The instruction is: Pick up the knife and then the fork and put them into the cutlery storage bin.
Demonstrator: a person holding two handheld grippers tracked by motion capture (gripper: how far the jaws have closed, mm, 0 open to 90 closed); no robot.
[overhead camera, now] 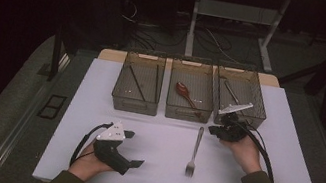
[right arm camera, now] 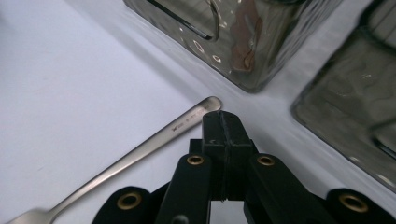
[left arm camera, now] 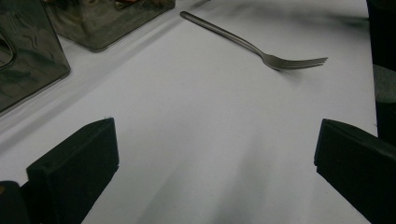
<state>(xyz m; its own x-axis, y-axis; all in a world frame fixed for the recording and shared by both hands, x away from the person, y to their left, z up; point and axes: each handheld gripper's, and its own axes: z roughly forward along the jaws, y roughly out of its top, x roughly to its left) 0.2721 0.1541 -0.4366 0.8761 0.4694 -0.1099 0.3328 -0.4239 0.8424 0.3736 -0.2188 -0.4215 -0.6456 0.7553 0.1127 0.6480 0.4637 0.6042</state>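
The left claw (overhead camera: 135,148) lay low in the person's left hand (overhead camera: 90,162), its two jaws spread wide apart with nothing between them. The right claw (overhead camera: 214,129), gripped from behind by the right hand (overhead camera: 244,151), had its jaws pressed flat together, empty.

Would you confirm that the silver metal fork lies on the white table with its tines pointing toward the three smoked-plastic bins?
Not quite: the silver metal fork does lie on the white table, but its tines point toward the person; the handle end points at the three smoked-plastic bins. The high view shows this.
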